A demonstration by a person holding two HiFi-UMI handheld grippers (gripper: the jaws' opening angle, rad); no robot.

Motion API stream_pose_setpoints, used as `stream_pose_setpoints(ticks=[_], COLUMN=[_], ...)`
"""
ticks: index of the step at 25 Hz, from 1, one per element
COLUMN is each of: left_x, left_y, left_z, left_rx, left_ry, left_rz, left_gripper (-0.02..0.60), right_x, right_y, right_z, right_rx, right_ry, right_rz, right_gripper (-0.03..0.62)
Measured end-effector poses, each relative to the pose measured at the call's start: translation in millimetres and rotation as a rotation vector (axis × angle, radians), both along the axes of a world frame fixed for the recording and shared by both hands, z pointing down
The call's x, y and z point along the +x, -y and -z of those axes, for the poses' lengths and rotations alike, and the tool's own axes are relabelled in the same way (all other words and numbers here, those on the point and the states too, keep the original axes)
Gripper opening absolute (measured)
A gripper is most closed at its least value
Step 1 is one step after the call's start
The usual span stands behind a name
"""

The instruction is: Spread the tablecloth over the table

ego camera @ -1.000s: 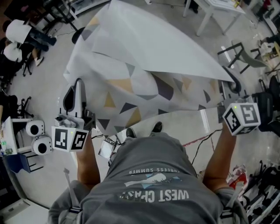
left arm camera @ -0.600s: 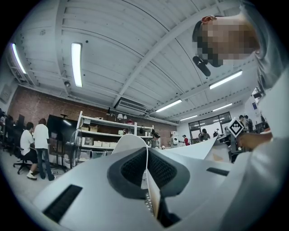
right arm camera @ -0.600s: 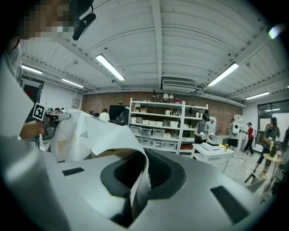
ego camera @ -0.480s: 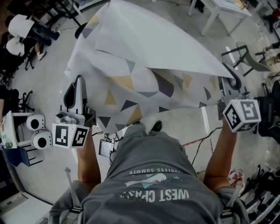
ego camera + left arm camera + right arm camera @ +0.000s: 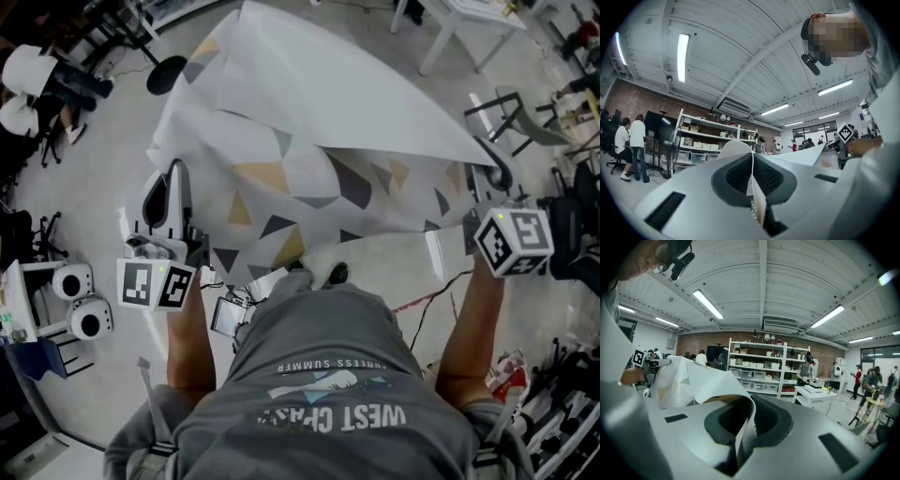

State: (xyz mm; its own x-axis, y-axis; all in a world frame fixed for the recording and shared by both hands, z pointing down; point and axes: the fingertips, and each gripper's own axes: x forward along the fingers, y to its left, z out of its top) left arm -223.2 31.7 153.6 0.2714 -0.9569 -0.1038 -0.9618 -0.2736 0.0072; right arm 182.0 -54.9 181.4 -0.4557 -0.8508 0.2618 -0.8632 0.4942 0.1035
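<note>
Left tool point(image 5: 176, 173) forward; "WEST COAST" shirt point(image 5: 328, 375)

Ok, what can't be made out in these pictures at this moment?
- Under the tablecloth: head view, the lifted cloth hides it.
- Background people: gripper views, too small to tell what they do.
- Depth of each grip: left gripper and right gripper views, shut pads hide the pinched cloth edge.
</note>
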Motion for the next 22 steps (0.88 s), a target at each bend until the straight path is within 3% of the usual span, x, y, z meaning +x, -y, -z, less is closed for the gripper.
stream_pose_setpoints(ticks=[12, 22], left_x=[-7, 2], left_y=[24, 48], left_z=[-34, -72], left_rx=[-0.046, -0.125], left_ry=[-0.048, -0.063], left_rz=[-0.066, -0.08], left_gripper=[0.0, -0.001], right_x=[10, 29], right_y=[3, 26], right_z=[-24, -66], right_rx=[-0.028, -0.069], right_ry=[-0.007, -0.041], right_rz=[-0.082, -0.087], right_gripper=[0.029, 0.029])
